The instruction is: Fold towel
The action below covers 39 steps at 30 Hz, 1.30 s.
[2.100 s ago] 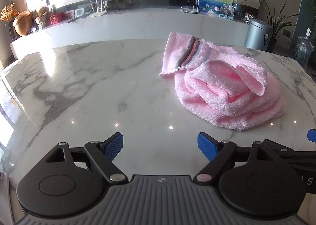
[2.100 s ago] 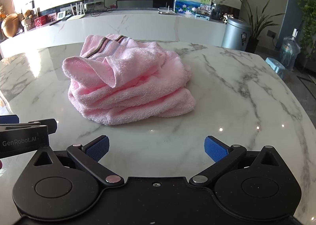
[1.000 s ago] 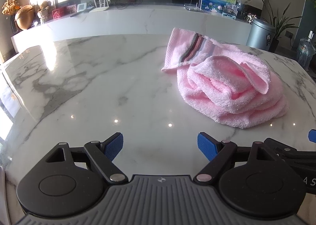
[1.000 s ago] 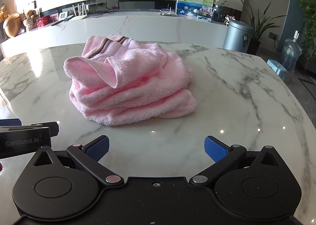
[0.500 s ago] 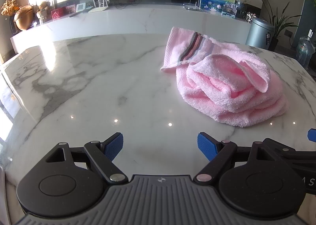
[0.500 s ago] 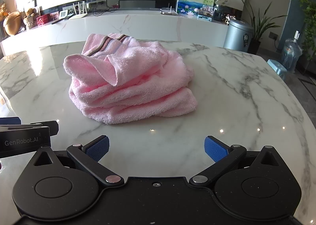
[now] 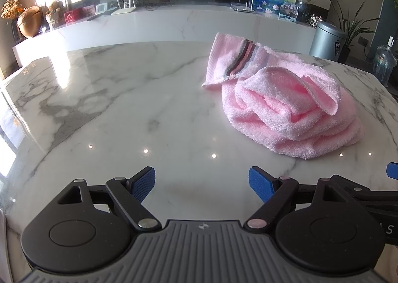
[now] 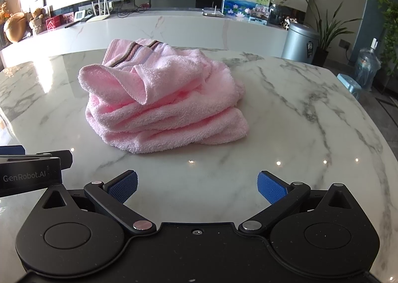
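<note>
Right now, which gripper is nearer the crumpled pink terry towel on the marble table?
Right, though only slightly. The right gripper faces the crumpled pink terry towel almost head-on, slightly to its left; the left gripper sits off to its left side. Both are open, touching nothing.

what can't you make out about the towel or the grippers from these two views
- Towel: its other corners and edges are buried in its own crumpled folds in both views; only the striped end shows.
- Towel's far side: hidden behind the heap in the right wrist view.
- Hands holding the left gripper and right gripper: cut off by the bottom edges.
- Near edge of the marble table: covered by the gripper bodies.
</note>
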Each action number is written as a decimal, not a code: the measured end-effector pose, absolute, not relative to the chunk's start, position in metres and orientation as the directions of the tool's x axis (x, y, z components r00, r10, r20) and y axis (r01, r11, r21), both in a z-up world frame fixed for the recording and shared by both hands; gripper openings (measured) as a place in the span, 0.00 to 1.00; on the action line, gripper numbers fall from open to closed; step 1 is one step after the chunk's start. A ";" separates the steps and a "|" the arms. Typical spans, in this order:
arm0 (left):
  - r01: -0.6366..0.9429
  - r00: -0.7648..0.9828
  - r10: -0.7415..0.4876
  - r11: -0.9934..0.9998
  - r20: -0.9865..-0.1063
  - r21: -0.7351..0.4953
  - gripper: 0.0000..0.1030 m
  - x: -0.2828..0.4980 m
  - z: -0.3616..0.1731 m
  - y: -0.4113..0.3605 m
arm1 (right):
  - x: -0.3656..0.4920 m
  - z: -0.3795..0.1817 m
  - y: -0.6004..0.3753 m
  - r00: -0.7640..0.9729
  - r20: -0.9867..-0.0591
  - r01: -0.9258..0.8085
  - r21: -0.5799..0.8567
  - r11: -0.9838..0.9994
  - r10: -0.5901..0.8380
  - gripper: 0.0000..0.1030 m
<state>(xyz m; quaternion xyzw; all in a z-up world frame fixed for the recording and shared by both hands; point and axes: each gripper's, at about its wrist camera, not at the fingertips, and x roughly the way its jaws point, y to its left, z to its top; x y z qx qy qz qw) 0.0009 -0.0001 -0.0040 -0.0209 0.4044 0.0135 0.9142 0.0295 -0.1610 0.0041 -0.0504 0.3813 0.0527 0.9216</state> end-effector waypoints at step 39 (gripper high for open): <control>0.074 0.697 -0.036 0.997 -0.716 0.022 0.67 0.009 0.025 -0.005 | 0.033 0.035 -0.166 0.692 -0.707 -0.233 -0.030 0.972 0.144 0.68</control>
